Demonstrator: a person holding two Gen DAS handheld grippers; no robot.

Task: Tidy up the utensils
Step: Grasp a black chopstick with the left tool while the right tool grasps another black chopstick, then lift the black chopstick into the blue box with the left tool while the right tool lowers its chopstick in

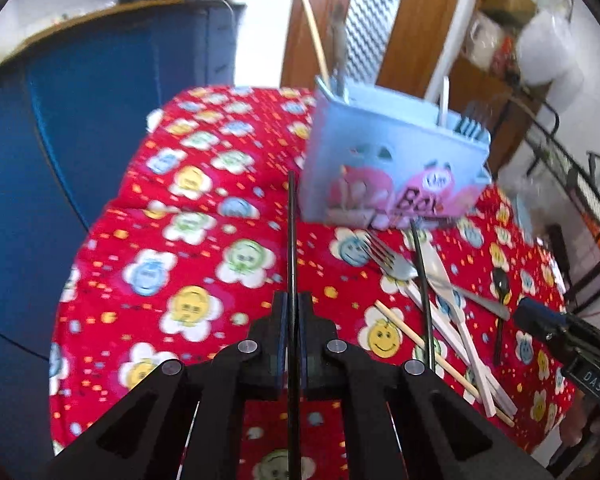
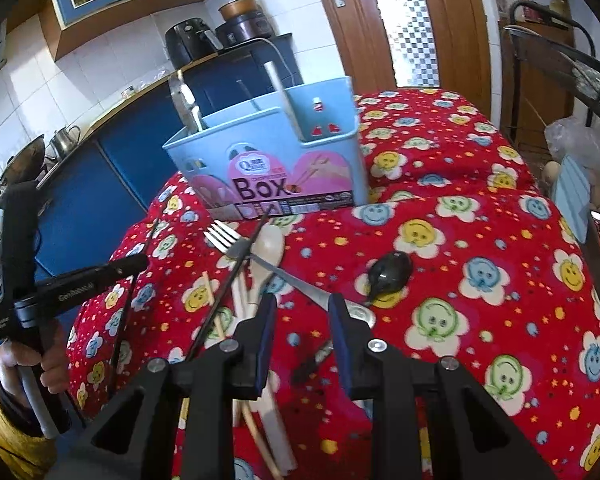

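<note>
A light blue utensil box [image 1: 392, 164] with a pink label stands on the red flowered tablecloth; it shows in the right wrist view [image 2: 276, 160] too, with several utensils upright in it. My left gripper [image 1: 294, 304] is shut on a thin black chopstick [image 1: 292, 232] that points toward the box. My right gripper [image 2: 302, 308] is open, just above the handle of a metal fork [image 2: 236, 242]. Near the fork lie another black chopstick [image 2: 228, 284], a white plastic spoon [image 2: 270, 248], a wooden chopstick [image 2: 214, 308] and a black spoon [image 2: 390, 274].
Blue kitchen cabinets [image 1: 80, 120] stand left of the table, a wooden door [image 2: 380, 20] behind it. A metal rack [image 1: 572, 176] stands at the right. The left tool and the hand holding it show in the right wrist view [image 2: 32, 292].
</note>
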